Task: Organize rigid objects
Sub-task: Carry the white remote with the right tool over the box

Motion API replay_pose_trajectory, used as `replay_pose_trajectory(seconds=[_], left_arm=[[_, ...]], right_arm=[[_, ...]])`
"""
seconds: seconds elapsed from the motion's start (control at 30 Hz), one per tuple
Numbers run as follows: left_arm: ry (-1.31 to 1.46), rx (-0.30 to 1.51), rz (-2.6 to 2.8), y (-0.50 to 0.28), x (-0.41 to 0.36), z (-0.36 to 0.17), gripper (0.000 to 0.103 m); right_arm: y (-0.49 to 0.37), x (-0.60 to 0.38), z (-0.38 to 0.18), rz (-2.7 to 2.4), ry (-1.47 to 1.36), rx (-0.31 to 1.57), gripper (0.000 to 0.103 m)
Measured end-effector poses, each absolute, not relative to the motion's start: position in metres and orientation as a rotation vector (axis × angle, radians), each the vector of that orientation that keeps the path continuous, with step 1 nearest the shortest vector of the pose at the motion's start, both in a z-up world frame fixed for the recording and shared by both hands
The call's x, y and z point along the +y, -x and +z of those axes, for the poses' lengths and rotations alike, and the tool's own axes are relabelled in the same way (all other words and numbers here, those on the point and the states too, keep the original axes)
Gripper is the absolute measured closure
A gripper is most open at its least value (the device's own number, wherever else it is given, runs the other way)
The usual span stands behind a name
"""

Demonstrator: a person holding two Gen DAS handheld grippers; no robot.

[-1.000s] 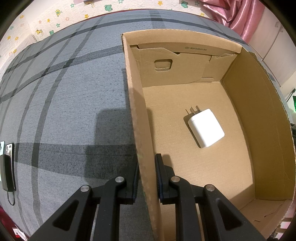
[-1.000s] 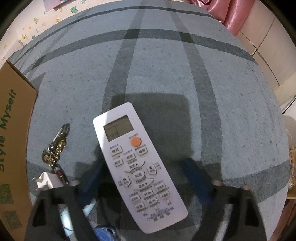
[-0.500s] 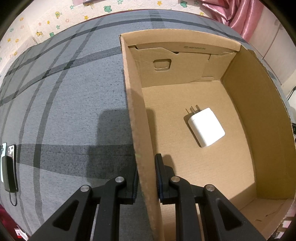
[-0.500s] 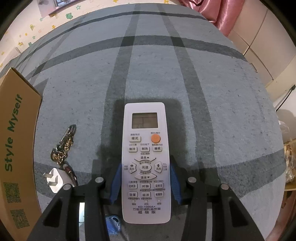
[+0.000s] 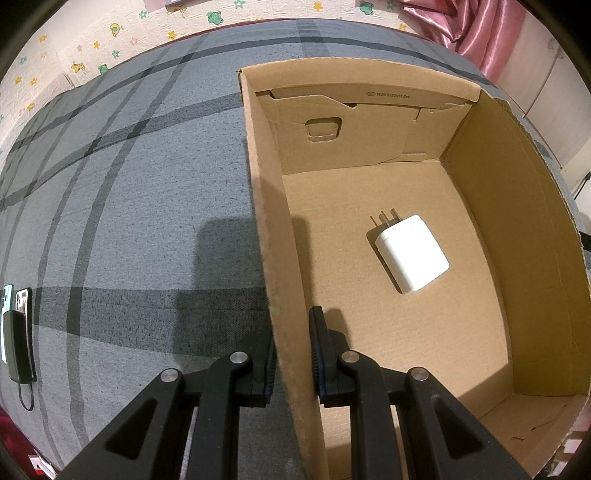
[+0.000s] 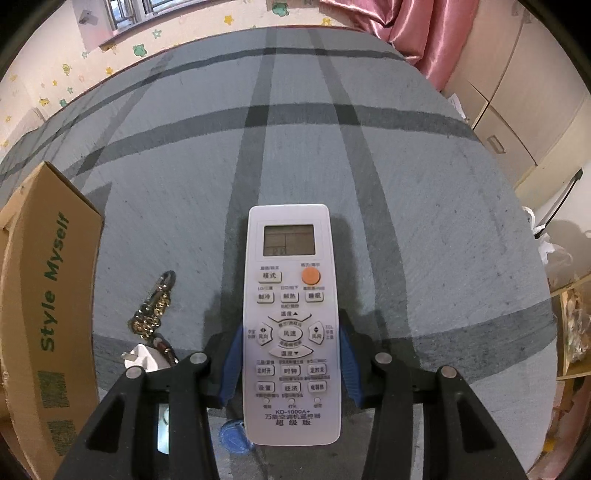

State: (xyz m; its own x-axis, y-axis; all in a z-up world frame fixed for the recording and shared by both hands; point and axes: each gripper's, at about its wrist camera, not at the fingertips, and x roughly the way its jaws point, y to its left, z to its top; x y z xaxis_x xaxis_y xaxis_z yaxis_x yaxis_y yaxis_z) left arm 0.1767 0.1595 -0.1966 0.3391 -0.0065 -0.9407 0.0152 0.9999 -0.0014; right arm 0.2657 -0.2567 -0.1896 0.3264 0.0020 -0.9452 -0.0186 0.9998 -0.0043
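My left gripper is shut on the left wall of an open cardboard box; one finger is outside, one inside. A white charger plug lies on the box floor. My right gripper is shut on a white air-conditioner remote and holds it lifted above the grey striped cloth, its screen end pointing away from me. A gold keychain and a small white plug lie on the cloth to its left. The box's outer side shows at the far left.
A phone and a black power bank lie at the left edge of the cloth. A blue object lies under the remote, mostly hidden. Pink curtain and cabinets stand beyond the far right.
My right gripper closed on the remote, turned it straight and lifted it off the cloth. The left gripper kept its hold on the box wall.
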Motion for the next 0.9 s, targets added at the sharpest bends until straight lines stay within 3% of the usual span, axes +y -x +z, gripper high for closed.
replay_pose_trajectory(seconds=[0.9], left_arm=[[-0.003,1.222,-0.015,-0.176,0.159,-0.195,0.085]], right_arm=[[-0.262,-0.176,-0.108,0.119,0.081,1.150,0.054]])
